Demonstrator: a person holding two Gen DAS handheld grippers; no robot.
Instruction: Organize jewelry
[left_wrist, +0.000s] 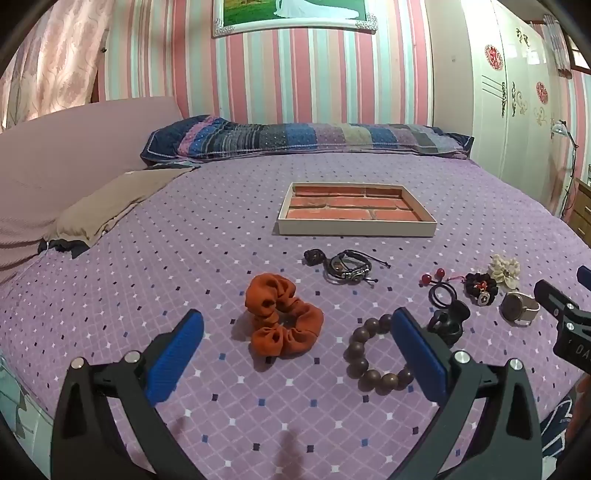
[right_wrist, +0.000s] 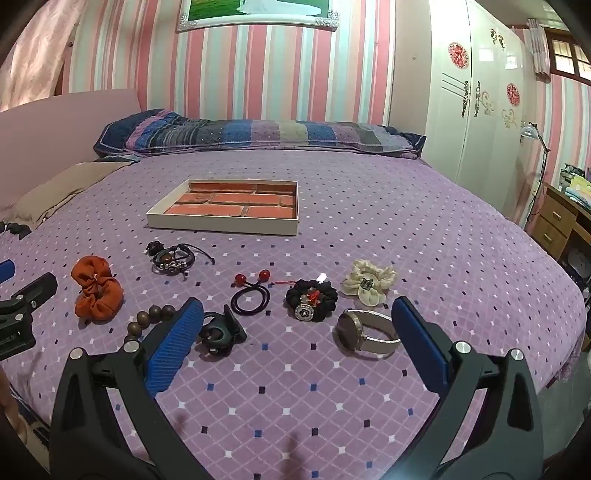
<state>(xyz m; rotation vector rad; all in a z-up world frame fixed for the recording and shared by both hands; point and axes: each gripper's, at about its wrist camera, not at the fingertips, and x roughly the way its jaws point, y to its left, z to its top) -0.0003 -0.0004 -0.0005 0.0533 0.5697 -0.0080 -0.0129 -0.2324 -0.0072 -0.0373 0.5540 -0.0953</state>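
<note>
An empty shallow tray (left_wrist: 354, 230) (right_wrist: 221, 226) with a brick-pattern floor lies mid-bed. In front of it lie an orange scrunchie (left_wrist: 282, 319) (right_wrist: 96, 291), a wooden bead bracelet (left_wrist: 373, 354) (right_wrist: 149, 318), a dark leather bracelet (left_wrist: 347, 271) (right_wrist: 173, 258), a black hair tie with red balls (left_wrist: 441, 290) (right_wrist: 251, 295), a black clip (left_wrist: 448, 321) (right_wrist: 219, 330), a black scrunchie (left_wrist: 480, 288) (right_wrist: 312, 299), a cream scrunchie (left_wrist: 504, 271) (right_wrist: 367, 282) and a watch (left_wrist: 519, 308) (right_wrist: 365, 334). My left gripper (left_wrist: 297, 325) is open above the orange scrunchie. My right gripper (right_wrist: 297, 321) is open, low over the clip and watch.
The bed has a purple diamond-pattern cover (right_wrist: 369, 229). A patchwork pillow (left_wrist: 306, 138) lies at the far side. A tan cloth (left_wrist: 114, 199) lies at the left. A white wardrobe (right_wrist: 480, 96) and wooden drawers (right_wrist: 554, 221) stand to the right.
</note>
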